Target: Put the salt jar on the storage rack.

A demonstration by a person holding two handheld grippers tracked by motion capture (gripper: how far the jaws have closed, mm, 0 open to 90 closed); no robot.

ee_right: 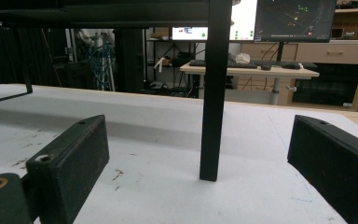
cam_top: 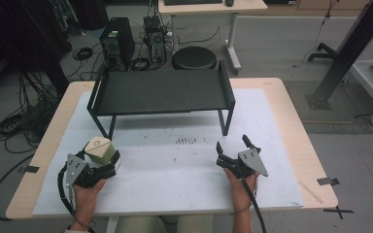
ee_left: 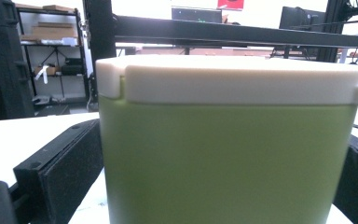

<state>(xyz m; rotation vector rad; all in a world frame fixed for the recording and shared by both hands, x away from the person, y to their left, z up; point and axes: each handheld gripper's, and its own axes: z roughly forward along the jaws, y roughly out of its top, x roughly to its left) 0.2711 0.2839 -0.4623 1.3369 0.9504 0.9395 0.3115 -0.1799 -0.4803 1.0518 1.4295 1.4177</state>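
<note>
Because its flat green sides suit a two-jaw pinch, the lidded green container (cam_top: 102,150) sits upright between the jaws of the left gripper (cam_top: 108,164), near the table's (cam_top: 291,145) front left, long axis vertical, white lid (ee_left: 233,79) up. The jaws appear closed on it. The right gripper (cam_top: 234,145) gapes empty, facing the black shelf (cam_top: 160,92).

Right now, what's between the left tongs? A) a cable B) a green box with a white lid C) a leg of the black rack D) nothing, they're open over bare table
B: in the left gripper view the green box with its white lid sits between the two black jaws, and the high view shows the left tongs around it.
</note>
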